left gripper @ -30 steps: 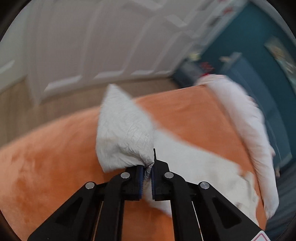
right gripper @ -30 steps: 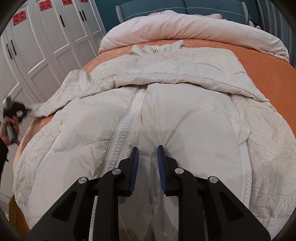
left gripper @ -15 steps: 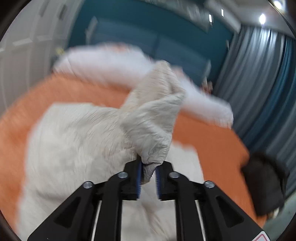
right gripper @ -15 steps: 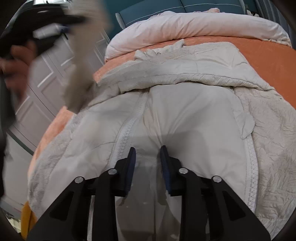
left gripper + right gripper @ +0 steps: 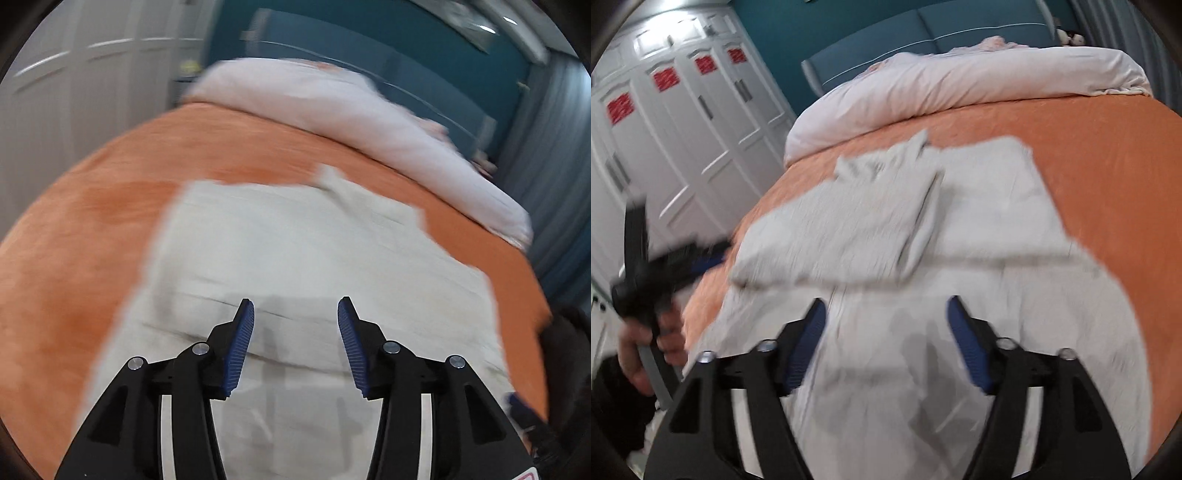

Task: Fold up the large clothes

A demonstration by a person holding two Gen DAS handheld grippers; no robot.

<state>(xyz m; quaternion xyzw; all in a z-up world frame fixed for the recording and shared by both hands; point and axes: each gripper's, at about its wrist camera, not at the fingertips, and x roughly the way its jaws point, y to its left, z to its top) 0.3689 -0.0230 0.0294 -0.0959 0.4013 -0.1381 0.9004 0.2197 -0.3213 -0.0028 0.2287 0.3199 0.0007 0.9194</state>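
Observation:
A large off-white padded coat lies flat on the orange bed cover, with both sleeves folded across its upper body. It also fills the left wrist view. My left gripper is open and empty, just above the coat. From the right wrist view it shows at the bed's left edge, held in a hand. My right gripper is open and empty over the coat's lower part, by the zip.
A rolled pale pink duvet lies along the head of the bed against a blue headboard. White wardrobe doors stand left of the bed. Grey curtains hang on the right.
My left gripper carried the left sleeve up and over the coat, let it go and opened. My right gripper opened wide and drew back. The sleeve now lies folded across the chest.

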